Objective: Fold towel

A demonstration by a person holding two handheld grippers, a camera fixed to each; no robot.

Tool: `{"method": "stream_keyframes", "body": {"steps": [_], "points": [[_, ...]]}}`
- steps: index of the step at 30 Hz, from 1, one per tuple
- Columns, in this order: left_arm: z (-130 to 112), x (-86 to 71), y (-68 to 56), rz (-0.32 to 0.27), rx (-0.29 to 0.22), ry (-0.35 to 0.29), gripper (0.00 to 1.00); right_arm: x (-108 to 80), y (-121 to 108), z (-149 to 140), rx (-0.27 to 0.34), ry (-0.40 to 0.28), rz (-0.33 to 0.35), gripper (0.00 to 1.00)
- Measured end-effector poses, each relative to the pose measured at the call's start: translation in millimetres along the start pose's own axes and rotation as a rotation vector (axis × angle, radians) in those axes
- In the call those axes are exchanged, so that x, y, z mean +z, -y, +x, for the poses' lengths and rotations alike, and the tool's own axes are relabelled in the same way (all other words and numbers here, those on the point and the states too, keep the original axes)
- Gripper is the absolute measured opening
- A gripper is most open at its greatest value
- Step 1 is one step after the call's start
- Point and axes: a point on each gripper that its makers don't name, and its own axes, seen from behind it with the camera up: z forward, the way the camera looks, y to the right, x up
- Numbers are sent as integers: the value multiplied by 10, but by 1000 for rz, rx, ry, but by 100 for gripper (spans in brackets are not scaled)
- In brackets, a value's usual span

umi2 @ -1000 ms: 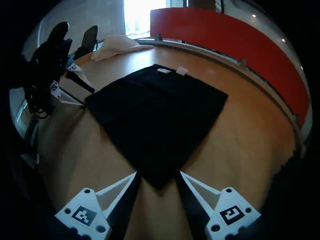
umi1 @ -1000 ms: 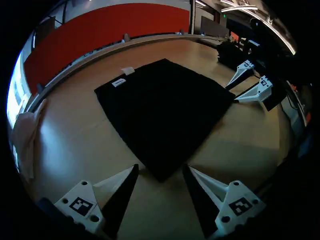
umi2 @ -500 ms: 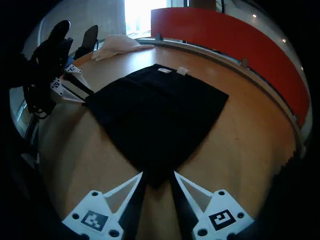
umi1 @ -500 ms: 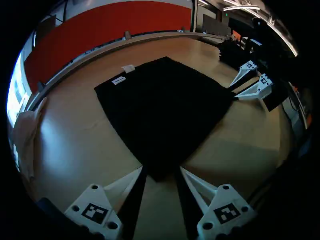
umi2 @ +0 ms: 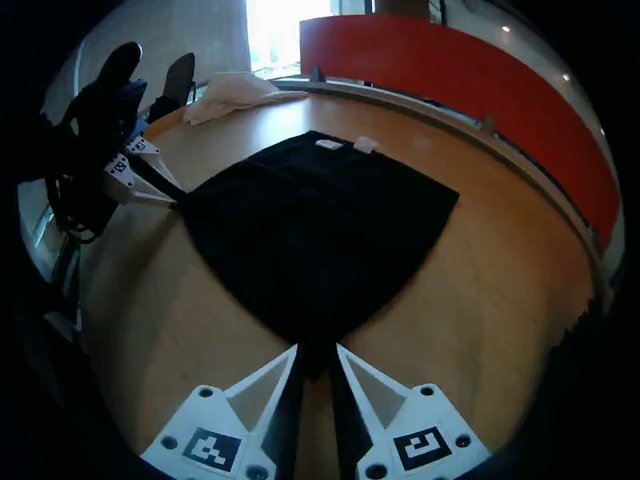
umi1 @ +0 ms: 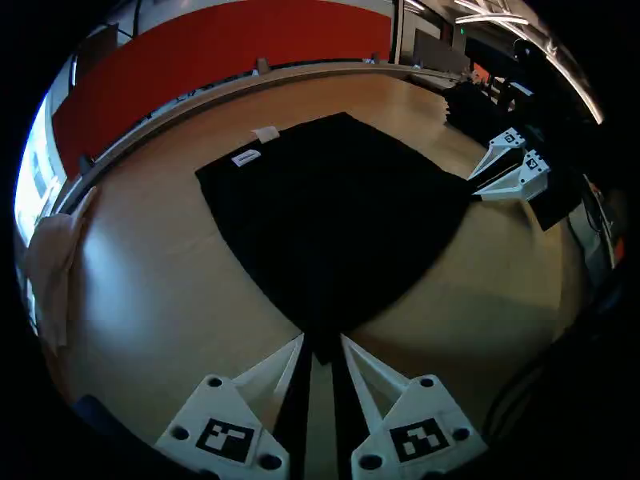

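Observation:
A black towel (umi1: 336,216) lies spread flat on the wooden table (umi1: 160,272), with a white tag (umi1: 246,158) near its far edge. My left gripper (umi1: 322,356) is shut on the towel's near corner in the left gripper view. In the right gripper view the same black towel (umi2: 320,232) points a corner at me, and my right gripper (umi2: 316,364) is shut on that corner. The right gripper (umi1: 480,182) also appears at the towel's right corner in the left gripper view. The left gripper (umi2: 174,196) sits at the towel's left corner in the right gripper view.
A red wall panel (umi1: 216,56) runs behind the table's curved far edge. A pale cloth (umi2: 232,86) lies at the table's far end, and it is seen as a pale cloth (umi1: 48,264) at the left. Dark chairs (umi2: 120,72) stand beside the table.
Both grippers went from open to shut, their fingers closing in on the towel corners. The corners now look slightly drawn toward the fingers.

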Motion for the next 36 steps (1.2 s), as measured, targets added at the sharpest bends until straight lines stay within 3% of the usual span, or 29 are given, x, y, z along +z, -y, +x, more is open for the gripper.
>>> {"method": "stream_keyframes", "body": {"steps": [6,14,24,36], "points": [[57,-61,-40,0,-14,-11,15,-42,-27,76,-7,-15,-15,18],[290,-310,-52,-5,-63,-56,14,-214,-91,335,-13,-66,-49,18],[649,-634,53,43,-65,-115,14,-515,-101,761,-31,-155,-69,17],[966,-999,72,60,-69,-145,14,-953,-135,1159,-39,-236,-89,17]]}}
